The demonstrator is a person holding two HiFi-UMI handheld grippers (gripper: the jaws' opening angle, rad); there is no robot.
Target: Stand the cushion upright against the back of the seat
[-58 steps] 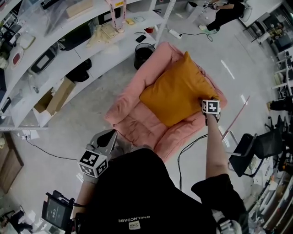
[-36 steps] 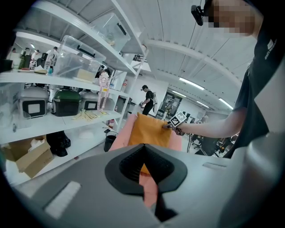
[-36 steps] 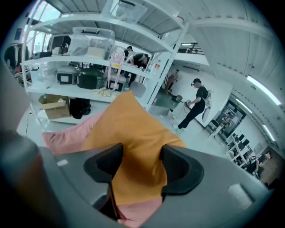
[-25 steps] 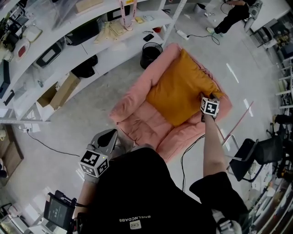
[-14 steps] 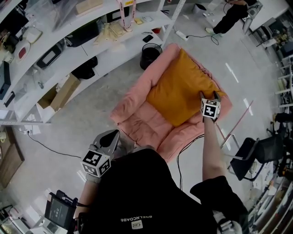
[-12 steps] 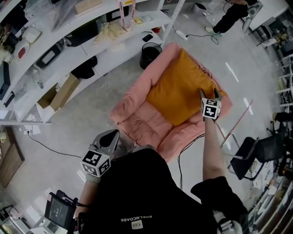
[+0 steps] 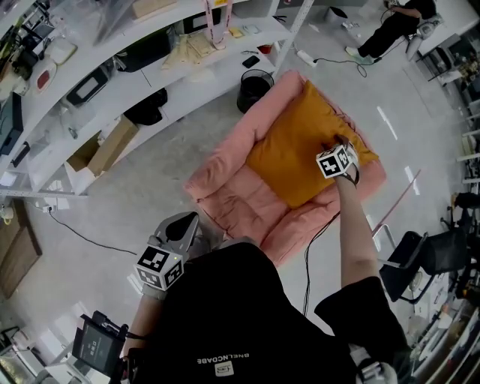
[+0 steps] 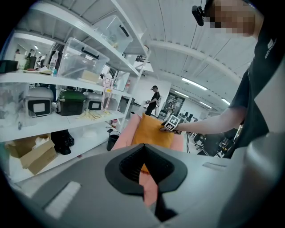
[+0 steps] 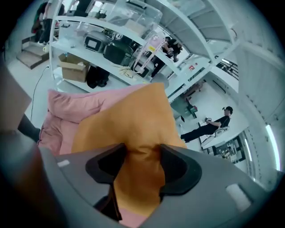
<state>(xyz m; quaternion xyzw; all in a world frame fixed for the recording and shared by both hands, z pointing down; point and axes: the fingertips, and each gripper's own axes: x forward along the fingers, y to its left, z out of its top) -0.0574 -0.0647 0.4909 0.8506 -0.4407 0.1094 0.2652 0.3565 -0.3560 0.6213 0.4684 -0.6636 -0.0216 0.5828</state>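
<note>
An orange cushion (image 7: 296, 150) leans tilted against the back of a pink seat (image 7: 232, 199) on the floor. My right gripper (image 7: 335, 144) is at the cushion's right edge, near the seat's right arm. In the right gripper view its jaws have just been closing, and a fold of the cushion (image 9: 129, 129) is bunched between them at my right gripper (image 9: 140, 156). My left gripper (image 7: 178, 227) hangs near my body, well short of the seat, jaws together with nothing in them. From the left gripper view (image 8: 149, 196) I see the cushion (image 8: 149, 131) and the right gripper's marker cube (image 8: 170, 124).
White shelving (image 7: 112, 97) with boxes and appliances runs behind the seat, and a black bin (image 7: 255, 84) stands by its back corner. A cable (image 7: 315, 240) trails from the seat's right side. A black office chair (image 7: 424, 255) is at right. A person sits far off (image 7: 401, 19).
My right gripper has slid a little left onto the cushion's edge and rolled, so its marker cube is now turned. Cushion and left gripper stay where they were.
</note>
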